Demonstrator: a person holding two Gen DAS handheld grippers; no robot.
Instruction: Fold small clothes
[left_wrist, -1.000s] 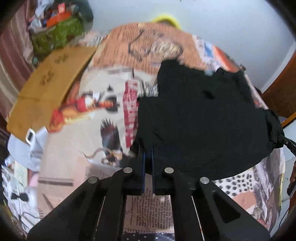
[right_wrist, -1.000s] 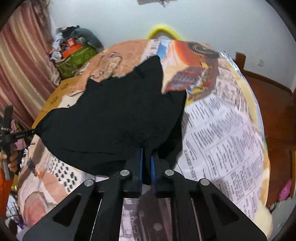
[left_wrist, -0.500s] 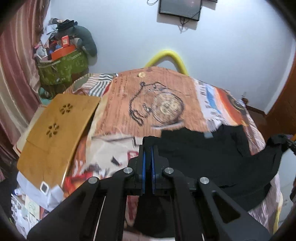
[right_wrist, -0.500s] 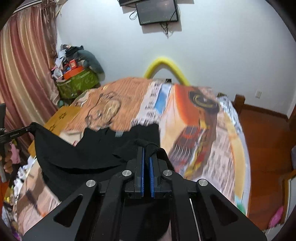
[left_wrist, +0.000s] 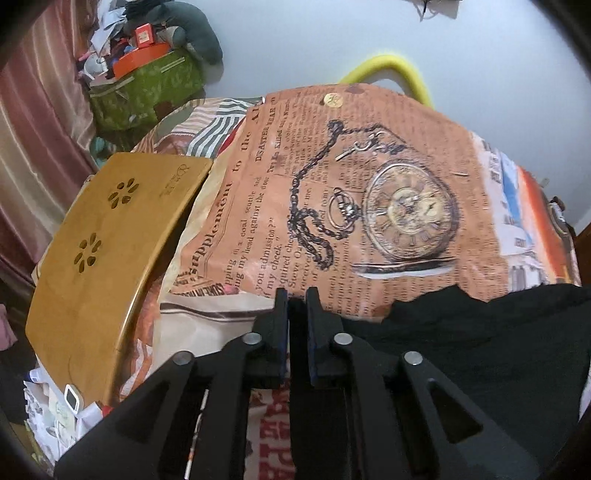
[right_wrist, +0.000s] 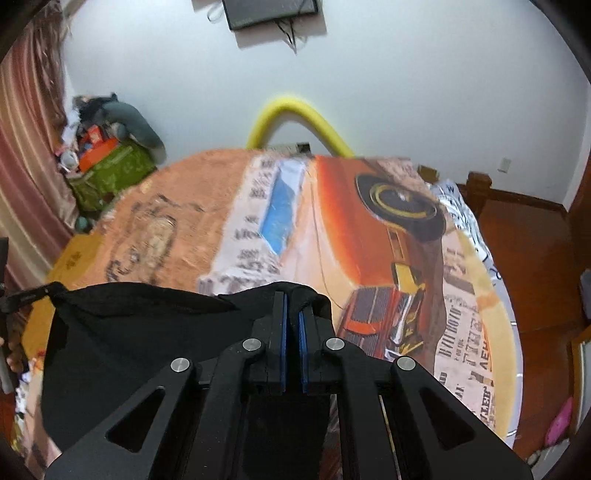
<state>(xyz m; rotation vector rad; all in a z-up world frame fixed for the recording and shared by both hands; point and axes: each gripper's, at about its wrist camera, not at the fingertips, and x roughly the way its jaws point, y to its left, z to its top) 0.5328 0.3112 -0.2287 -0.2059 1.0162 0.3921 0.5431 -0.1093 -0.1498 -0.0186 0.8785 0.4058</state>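
A black garment (left_wrist: 480, 350) lies on the printed bedspread (left_wrist: 369, 155), its near edge lifted and carried over the rest. My left gripper (left_wrist: 296, 295) hovers at the garment's left corner. Its jaws are opening, a clear gap shows, and dark cloth still sits between them. In the right wrist view the black garment (right_wrist: 129, 332) stretches from the left gripper (right_wrist: 22, 295) at the far left to my right gripper (right_wrist: 292, 295). The right jaws are just starting to open but still pinch the cloth, which drapes over the fingertips.
A wooden lap table (left_wrist: 103, 258) lies on the bed's left side. A green bag (left_wrist: 147, 88) piled with clutter stands in the corner by the curtain. A yellow padded hoop (right_wrist: 295, 110) arches behind the bed. Wooden floor (right_wrist: 535, 258) lies to the right.
Both grippers swept toward the bed's far end, carrying the garment's near edge over the rest. The left jaws have parted from tightly pinched to a visible gap.
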